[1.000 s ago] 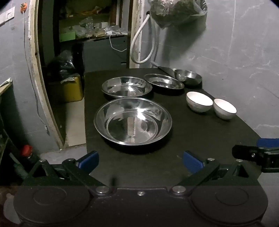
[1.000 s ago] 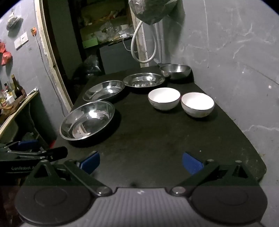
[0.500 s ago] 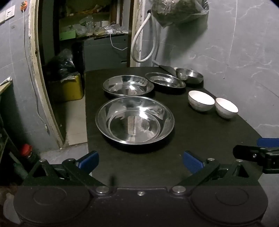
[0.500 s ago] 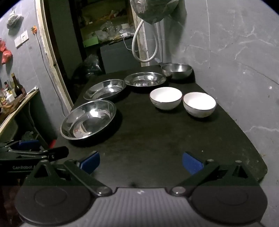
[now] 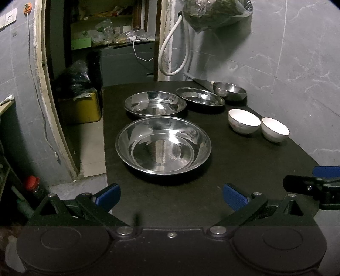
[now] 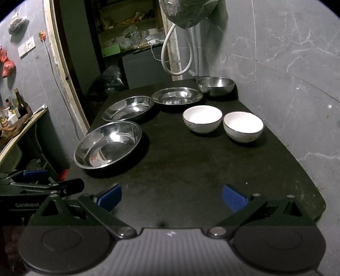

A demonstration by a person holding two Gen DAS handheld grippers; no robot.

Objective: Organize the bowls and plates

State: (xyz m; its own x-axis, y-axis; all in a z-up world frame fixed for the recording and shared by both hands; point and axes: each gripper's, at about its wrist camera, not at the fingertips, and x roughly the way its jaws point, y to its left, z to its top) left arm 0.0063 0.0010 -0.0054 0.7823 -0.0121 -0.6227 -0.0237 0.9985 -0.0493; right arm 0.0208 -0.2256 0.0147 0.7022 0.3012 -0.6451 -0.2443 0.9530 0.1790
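Three steel plates lie on the black table [image 5: 244, 174]: a large one [image 5: 163, 145] nearest, a second [image 5: 155, 103] behind it, a third [image 5: 200, 99] further right. A steel bowl [image 5: 230, 90] stands at the back by the wall. Two white bowls [image 6: 202, 118] [image 6: 243, 126] sit side by side on the right. My left gripper [image 5: 171, 194] is open above the table's near edge, just short of the large plate. My right gripper [image 6: 171, 196] is also open and empty, over bare table in front of the white bowls.
A grey marble wall [image 6: 286, 63] borders the table's right side. A white hose [image 5: 170, 53] and a hanging plastic bag [image 5: 212, 12] are at the back. The table's left edge drops to a floor with a yellow container [image 5: 81, 108] and a doorway.
Both grippers have shifted slightly; the dishes sit a little lower and closer in view. Nothing was taken hold of or moved on the table.
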